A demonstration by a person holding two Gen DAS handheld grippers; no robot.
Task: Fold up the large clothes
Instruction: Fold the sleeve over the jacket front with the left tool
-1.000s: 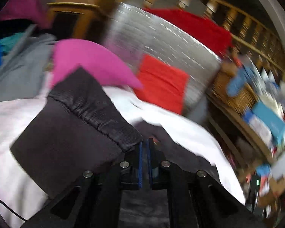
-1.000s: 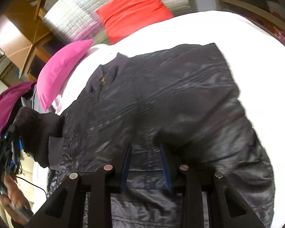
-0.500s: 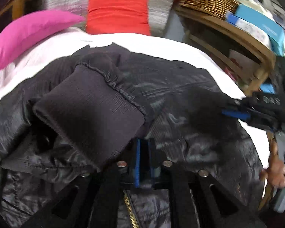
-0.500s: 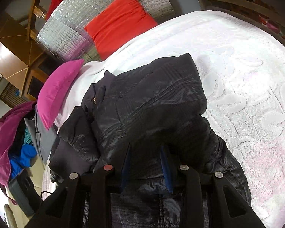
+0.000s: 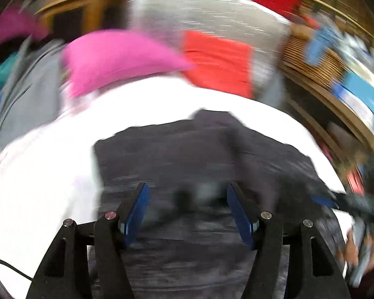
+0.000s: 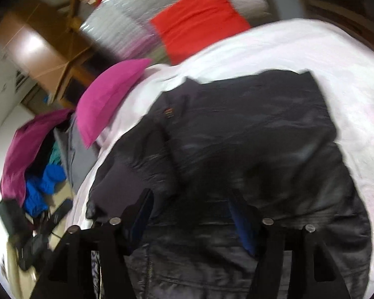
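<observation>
On the white bedspread [image 6: 311,49] lies a black jacket [image 6: 249,137], folded into a rough block with one dark sleeve [image 6: 127,174] bunched along its left side. Above its near edge, the left gripper [image 5: 187,199] has its blue-padded jaws spreading apart, with only the jacket's fabric seen below the gap and nothing pinched between the pads. That view is heavily smeared, so whether the fingertips brush the cloth is hard to say. Likewise the right gripper [image 6: 189,204] hangs over the jacket's near hem, its jaws opening too and clamping nothing. At the far end of the bed a pink pillow [image 6: 107,99] and a red cushion [image 6: 199,17] rest against a silvery headboard cover [image 6: 122,25]. Beside the bed sits a heap of purple and blue clothes [image 6: 37,154]
</observation>
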